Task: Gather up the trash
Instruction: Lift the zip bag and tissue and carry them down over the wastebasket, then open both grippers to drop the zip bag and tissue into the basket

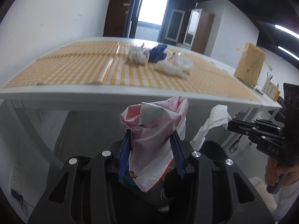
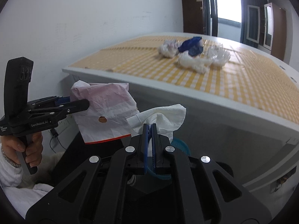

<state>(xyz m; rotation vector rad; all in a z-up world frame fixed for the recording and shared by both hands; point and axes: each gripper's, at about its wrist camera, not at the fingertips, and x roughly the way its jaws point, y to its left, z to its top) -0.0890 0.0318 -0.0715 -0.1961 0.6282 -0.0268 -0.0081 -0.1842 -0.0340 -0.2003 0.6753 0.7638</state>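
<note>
My left gripper clamps a crumpled pink-white plastic bag; my right gripper pinches a white tissue. White, blue and clear scraps lie heaped on the checked table.

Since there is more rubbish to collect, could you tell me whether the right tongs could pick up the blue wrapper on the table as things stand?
Probably not yet: the right tongs are shut on a white tissue and sit below the table edge. The blue wrapper itself lies uncovered on top.

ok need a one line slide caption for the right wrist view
Right gripper clamps a white tissue below the table edge, beside the left gripper's pinkish bag.
</note>
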